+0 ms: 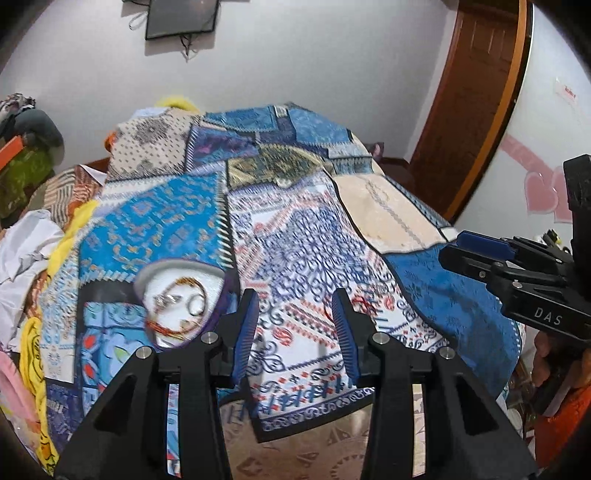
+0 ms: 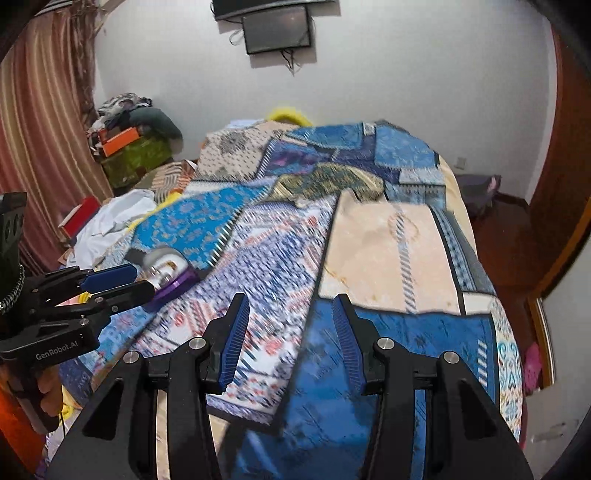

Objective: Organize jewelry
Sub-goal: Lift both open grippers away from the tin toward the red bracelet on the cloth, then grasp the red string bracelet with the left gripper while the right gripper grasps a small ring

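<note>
A small round jewelry box (image 1: 177, 306), white inside and purple outside, lies open on the patterned bedcover (image 1: 295, 229). It holds a gold chain, an orange-red cord bracelet and a small sparkling piece. My left gripper (image 1: 295, 317) hovers just right of the box, open, with only cloth between its blue pads. A thin red strand (image 1: 364, 302) seems to lie on the cloth by its right finger. My right gripper (image 2: 291, 317) is open over the blue and cream patches, holding nothing. From the right wrist, the left gripper (image 2: 144, 280) points at the box (image 2: 166, 271).
White crumpled cloth (image 1: 26, 243) and yellow fabric (image 1: 35, 354) lie left of the box. A pile of clothes and boxes (image 2: 129, 144) stands by a striped curtain (image 2: 40, 122). A dark screen (image 2: 277, 29) hangs on the wall; a wooden door (image 1: 476, 99) is at right.
</note>
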`<state>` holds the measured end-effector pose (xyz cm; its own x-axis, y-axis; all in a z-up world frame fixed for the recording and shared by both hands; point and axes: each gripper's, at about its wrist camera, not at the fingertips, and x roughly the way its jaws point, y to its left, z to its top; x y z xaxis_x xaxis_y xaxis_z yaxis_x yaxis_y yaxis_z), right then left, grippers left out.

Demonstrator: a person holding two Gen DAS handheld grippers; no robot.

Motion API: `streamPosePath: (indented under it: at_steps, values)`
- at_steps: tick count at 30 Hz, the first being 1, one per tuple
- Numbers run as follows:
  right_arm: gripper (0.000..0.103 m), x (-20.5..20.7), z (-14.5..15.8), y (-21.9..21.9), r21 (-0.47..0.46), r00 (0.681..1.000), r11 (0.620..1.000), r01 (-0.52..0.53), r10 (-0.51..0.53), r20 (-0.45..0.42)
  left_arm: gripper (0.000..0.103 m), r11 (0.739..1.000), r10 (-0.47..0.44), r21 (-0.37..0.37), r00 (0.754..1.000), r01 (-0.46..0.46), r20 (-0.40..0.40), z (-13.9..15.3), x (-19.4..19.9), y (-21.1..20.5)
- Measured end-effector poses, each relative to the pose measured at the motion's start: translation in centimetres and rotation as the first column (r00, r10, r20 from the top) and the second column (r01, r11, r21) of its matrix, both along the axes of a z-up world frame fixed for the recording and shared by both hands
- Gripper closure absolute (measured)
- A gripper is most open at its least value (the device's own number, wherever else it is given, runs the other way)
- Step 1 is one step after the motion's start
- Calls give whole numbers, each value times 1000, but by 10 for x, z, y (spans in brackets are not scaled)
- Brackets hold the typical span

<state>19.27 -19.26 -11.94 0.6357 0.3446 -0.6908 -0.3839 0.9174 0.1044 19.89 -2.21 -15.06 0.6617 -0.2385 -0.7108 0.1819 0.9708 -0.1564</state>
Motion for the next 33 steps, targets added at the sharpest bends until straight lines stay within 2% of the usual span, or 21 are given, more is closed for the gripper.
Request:
streamPosePath:
  at_steps: [9,20,31,33]
  values:
    - [60,3,-29,-14,-9,997,1000,1,-2,-79,63,997,-61,48,996,64,-63,-33,4,-24]
    - [60,17,-48,-9,8,989,1000,-16,17,-144,67,992,-100,71,992,106,-80,-51,14,-38]
    - [60,25,-52,17,-14,991,995,-100,98,-94,85,993,-110,29,991,112,-77,-54,22,-36]
    - [69,27,-55,19,-14,991,995,-97,96,-92,88,994,-106,24,991,108,-76,-55,22,-35]
